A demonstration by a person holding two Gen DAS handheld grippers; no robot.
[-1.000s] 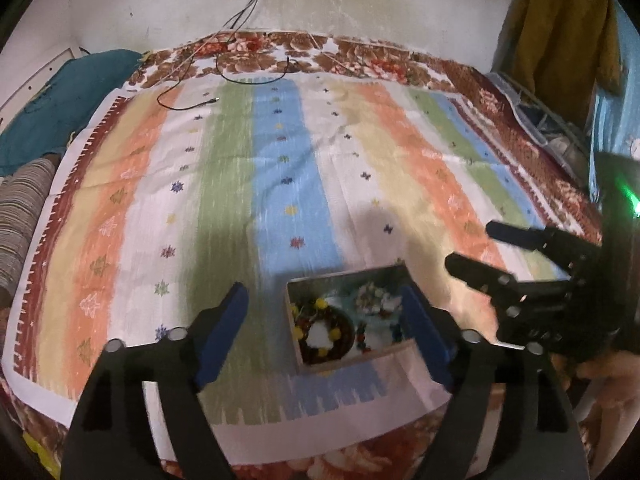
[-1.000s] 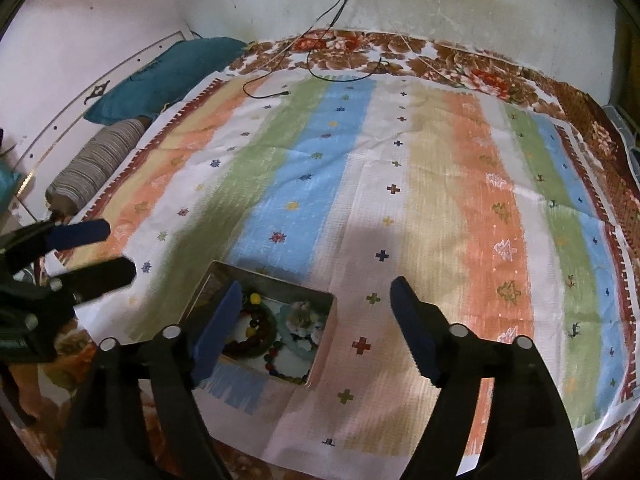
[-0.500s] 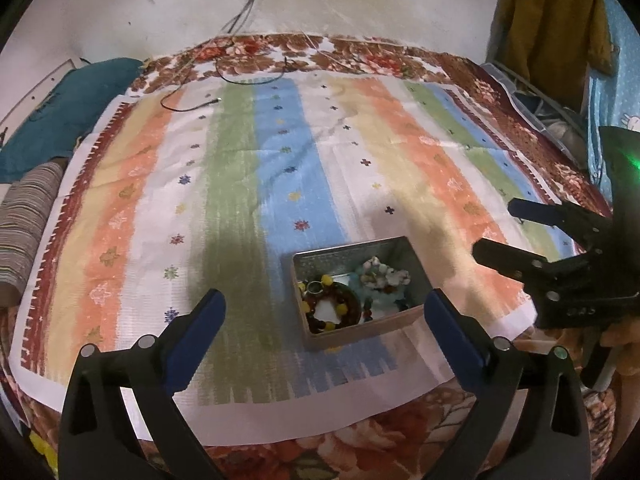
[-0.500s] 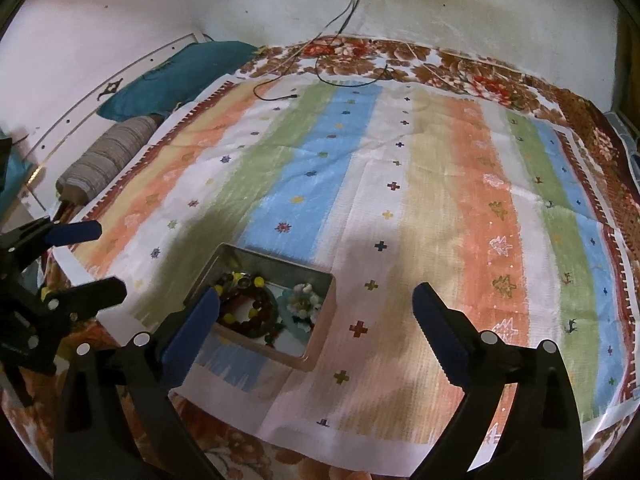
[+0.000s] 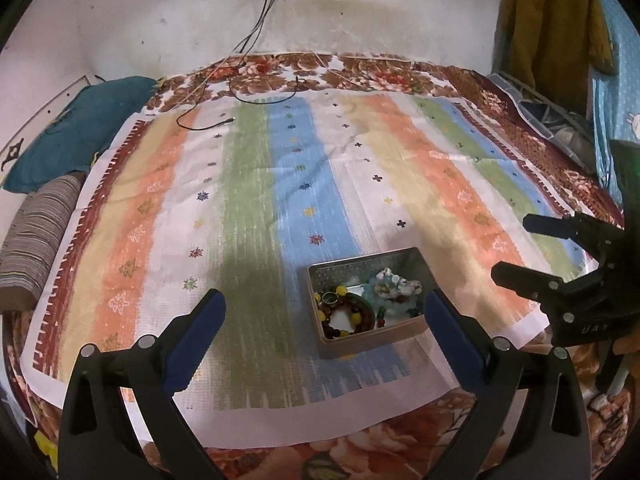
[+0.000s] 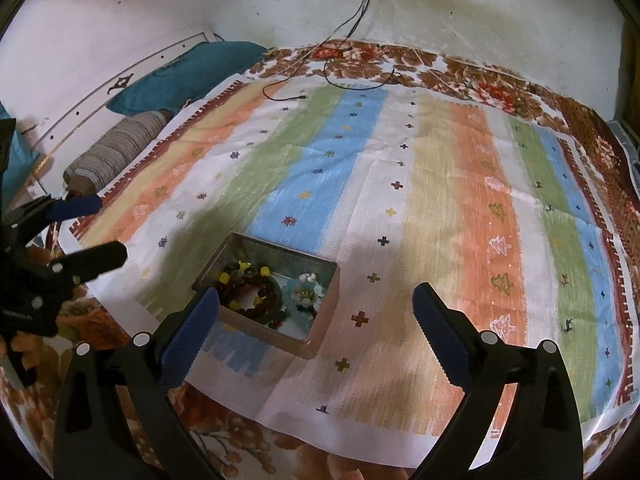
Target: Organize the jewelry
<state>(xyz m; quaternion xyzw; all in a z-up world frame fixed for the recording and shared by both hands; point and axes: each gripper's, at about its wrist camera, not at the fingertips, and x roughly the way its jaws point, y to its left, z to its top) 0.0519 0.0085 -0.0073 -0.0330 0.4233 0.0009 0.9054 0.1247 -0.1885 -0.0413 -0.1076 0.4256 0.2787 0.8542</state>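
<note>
A small metal tin (image 5: 370, 340) stands open on the striped cloth near its front edge. Inside lie a brown bead bracelet with yellow beads (image 5: 345, 317) and a pale turquoise and white bead cluster (image 5: 394, 290). My left gripper (image 5: 324, 298) hangs above the tin, open wide and holding nothing. At the right of this view my right gripper (image 5: 512, 246) is open too. From the right wrist, the tin (image 6: 276, 338) sits low and left with the bracelet (image 6: 256, 288) and cluster (image 6: 306, 292). The right gripper (image 6: 316, 294) is open and empty, with the left gripper (image 6: 109, 228) at the far left.
The striped cloth (image 5: 256, 200) covers a bed with a floral bedspread (image 5: 360, 72). A teal pillow (image 5: 76, 132) and a striped bolster (image 5: 36, 236) lie at the left. Black and white cables (image 5: 208, 120) trail from a wall socket. Clothes (image 5: 552, 20) hang at the right.
Both grippers' jaws have spread wider. Both views have drawn back a little, so more wall shows and the tin sits lower between the fingers.
</note>
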